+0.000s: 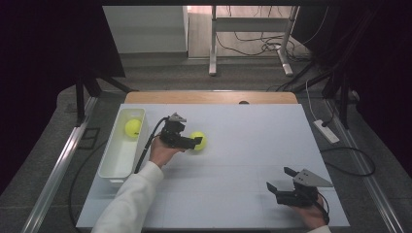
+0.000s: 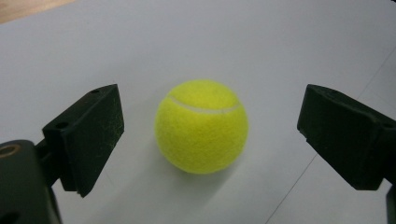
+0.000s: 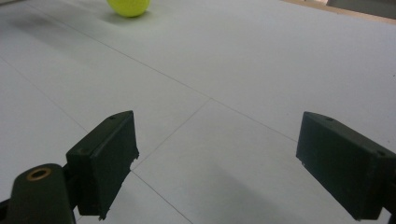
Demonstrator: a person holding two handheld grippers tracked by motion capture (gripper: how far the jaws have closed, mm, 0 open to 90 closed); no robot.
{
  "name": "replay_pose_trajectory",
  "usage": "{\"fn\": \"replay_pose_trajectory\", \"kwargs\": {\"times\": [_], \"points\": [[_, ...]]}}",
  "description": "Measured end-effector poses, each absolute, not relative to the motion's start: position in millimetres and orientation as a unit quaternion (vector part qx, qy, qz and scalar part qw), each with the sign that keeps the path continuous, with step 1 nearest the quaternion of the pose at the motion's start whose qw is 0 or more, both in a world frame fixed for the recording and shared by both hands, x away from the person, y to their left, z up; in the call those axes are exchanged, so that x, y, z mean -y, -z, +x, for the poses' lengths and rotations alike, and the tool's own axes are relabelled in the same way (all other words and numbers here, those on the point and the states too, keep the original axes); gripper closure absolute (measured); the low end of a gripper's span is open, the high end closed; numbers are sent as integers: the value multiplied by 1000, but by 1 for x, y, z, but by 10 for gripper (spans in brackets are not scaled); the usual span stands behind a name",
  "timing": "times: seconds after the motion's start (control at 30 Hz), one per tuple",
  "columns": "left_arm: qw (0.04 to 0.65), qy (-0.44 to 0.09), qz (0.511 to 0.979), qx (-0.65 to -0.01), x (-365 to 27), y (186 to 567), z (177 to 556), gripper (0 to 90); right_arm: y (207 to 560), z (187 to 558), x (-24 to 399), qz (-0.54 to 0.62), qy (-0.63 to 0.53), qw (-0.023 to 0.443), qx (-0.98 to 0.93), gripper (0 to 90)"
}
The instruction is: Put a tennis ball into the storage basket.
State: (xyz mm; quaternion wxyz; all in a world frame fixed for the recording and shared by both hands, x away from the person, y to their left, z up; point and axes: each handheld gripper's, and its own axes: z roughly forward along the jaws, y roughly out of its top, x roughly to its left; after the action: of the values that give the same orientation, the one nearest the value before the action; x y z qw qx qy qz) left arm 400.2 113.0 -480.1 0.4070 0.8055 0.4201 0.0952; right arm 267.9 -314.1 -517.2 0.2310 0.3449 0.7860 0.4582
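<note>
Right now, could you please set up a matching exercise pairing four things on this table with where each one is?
Things:
1. left tool
2. right tool
3. first tennis ball
4. second tennis ball

Places:
A. inside the white bin
B. on the table, between open jaws
C. near the table's front right corner
D. open around a ball

Pairs: 1-D, 2-C, 3-A, 4-B

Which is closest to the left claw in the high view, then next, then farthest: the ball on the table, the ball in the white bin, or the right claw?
1. Ball on the table, right at the left claw, between its open jaws.
2. Ball in the white bin, off to its left; the bin sits at the table's left edge.
3. Right claw, far away at the near right.
</note>
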Motion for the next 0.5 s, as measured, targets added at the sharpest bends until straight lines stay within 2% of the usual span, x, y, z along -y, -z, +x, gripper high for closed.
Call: {"fn": "replay_pose_trajectory", "kwargs": {"times": [0.5], "points": [[386,-85,813,-427,-107,493,409,72,517,268,314,345,-458,231,-786,123]]}}
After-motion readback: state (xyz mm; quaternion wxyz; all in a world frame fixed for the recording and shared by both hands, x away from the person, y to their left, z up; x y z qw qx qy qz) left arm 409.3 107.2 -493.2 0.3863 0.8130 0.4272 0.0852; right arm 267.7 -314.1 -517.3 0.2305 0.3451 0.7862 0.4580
